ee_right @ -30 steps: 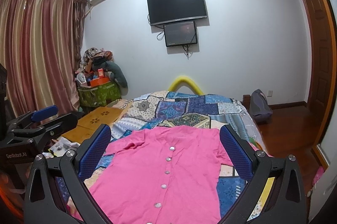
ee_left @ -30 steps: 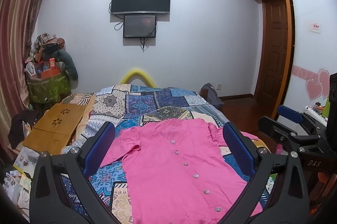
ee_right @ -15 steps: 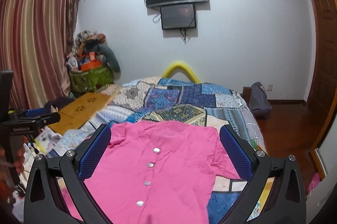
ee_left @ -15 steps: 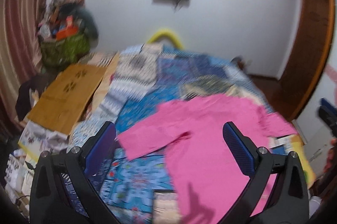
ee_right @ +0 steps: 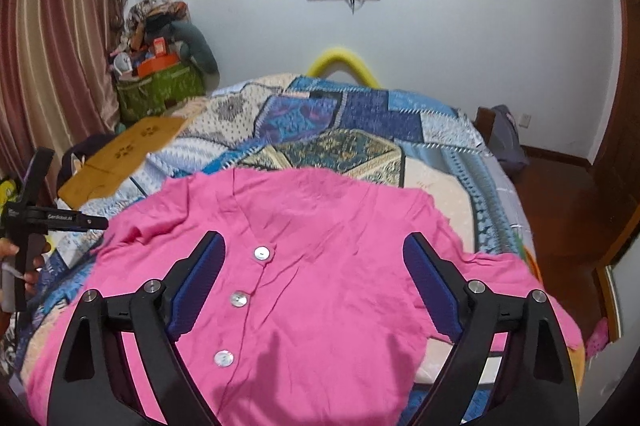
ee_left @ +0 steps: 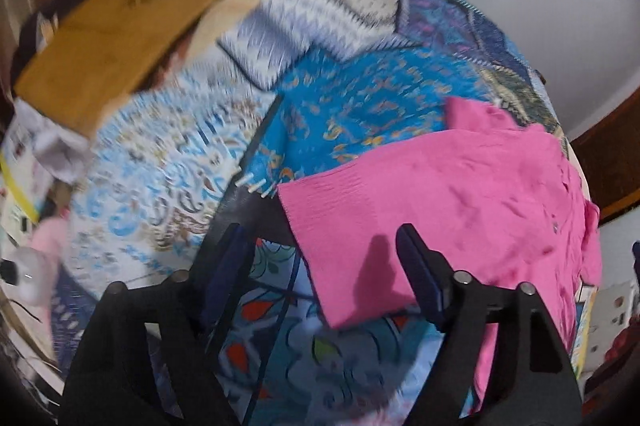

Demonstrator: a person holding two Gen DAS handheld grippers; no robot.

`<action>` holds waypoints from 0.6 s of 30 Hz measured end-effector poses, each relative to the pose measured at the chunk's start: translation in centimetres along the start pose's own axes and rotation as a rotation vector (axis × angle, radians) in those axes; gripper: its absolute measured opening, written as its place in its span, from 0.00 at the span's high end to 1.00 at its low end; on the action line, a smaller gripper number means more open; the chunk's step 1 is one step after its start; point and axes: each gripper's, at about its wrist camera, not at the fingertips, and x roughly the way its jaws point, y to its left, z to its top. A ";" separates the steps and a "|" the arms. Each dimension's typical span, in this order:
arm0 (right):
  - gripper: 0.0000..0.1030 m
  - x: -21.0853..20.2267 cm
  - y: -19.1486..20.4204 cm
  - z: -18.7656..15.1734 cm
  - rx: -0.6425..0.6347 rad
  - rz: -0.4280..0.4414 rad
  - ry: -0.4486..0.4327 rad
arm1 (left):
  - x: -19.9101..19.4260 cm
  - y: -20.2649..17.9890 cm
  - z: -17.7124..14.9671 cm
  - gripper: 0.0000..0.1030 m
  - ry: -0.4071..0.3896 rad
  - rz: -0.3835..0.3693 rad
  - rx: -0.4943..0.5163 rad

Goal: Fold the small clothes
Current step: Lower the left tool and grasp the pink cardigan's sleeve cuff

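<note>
A pink button-up shirt [ee_right: 320, 266] lies spread flat, front up, on a patchwork bedspread [ee_right: 340, 130]. My right gripper [ee_right: 314, 278] is open and empty, low over the shirt's chest, its jaws either side of the button row. My left gripper [ee_left: 320, 266] is open and empty above the end of the shirt's left sleeve [ee_left: 360, 218]; that view is blurred. The left gripper also shows at the left edge of the right wrist view [ee_right: 44, 218], held in a hand.
A wooden lap table [ee_right: 124, 154] sits at the bed's left side, with a green bin of clutter [ee_right: 160, 90] behind it. A yellow arch [ee_right: 340, 62] stands at the far end. A bag [ee_right: 508, 142] leans by the wall. Wooden floor lies right.
Both grippers have come down and tilted toward the bed. The left one swung left to the sleeve end. The right one moved closer over the shirt's chest. The shirt has not moved.
</note>
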 end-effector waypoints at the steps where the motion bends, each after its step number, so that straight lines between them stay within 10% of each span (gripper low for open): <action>1: 0.14 0.5 0.0 0.0 -0.001 0.003 0.010 | 0.7 0.1 0.1 0.33 0.018 -0.011 -0.008; 6: 0.17 2.3 -0.1 0.0 -0.015 0.019 0.040 | 1.4 0.1 0.3 0.52 0.023 -0.066 -0.048; 11: 0.25 3.3 -0.2 0.3 -0.022 0.042 0.064 | 1.0 -0.5 1.3 0.92 0.014 -0.025 0.007; 18: 0.25 2.8 -0.4 0.7 -0.035 0.074 0.048 | -4.3 -4.0 3.6 0.95 -0.087 -0.036 0.121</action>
